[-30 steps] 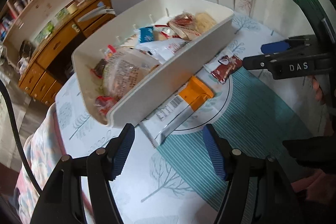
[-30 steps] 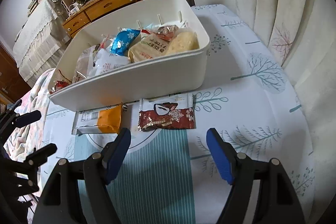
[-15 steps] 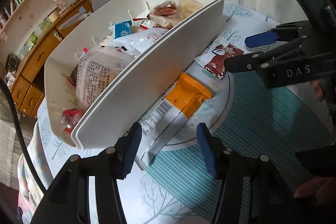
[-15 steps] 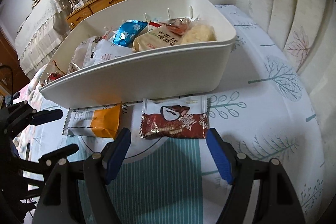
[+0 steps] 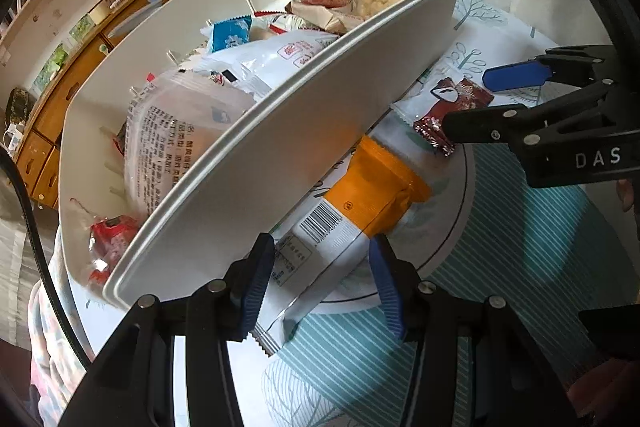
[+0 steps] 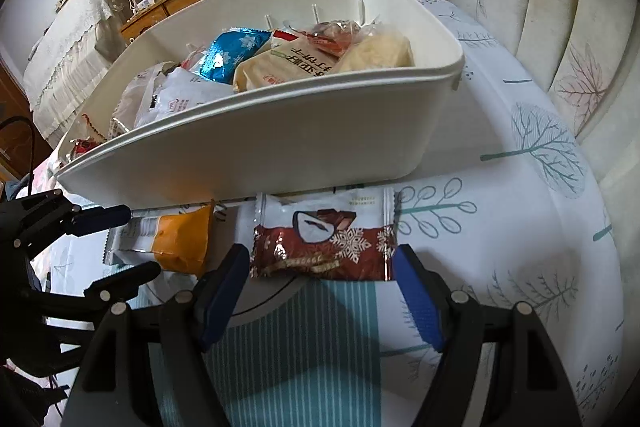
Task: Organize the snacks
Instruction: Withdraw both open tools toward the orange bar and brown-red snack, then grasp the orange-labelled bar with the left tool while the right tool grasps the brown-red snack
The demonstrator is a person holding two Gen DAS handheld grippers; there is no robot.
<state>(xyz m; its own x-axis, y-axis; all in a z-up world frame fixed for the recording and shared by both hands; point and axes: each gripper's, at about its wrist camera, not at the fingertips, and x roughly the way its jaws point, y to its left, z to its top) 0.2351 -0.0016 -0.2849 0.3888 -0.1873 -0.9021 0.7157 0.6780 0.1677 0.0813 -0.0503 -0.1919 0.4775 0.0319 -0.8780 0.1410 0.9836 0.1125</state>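
— Two packets lie on the tablecloth (image 6: 520, 211) outside the white bin (image 5: 280, 163). What has changed since a second ago?

— My left gripper (image 5: 320, 287) has come down over the orange-and-white packet (image 5: 352, 211), which now lies between its jaws; they are closing, blue pads not yet pressing it. My right gripper (image 6: 320, 291) has sunk toward the dark red snowflake packet (image 6: 324, 247) and its jaws stay wide apart, one at each end of the wrapper.

— And the bin?

— It is crowded: a blue snowflake packet (image 6: 234, 55), a beige packet with printed characters (image 6: 288, 65), a pale yellow bagged snack (image 6: 380, 53), white bags (image 5: 276, 61), and a small red wrapper (image 5: 110, 235) at the left end. Both loose packets lie just beside its near wall.
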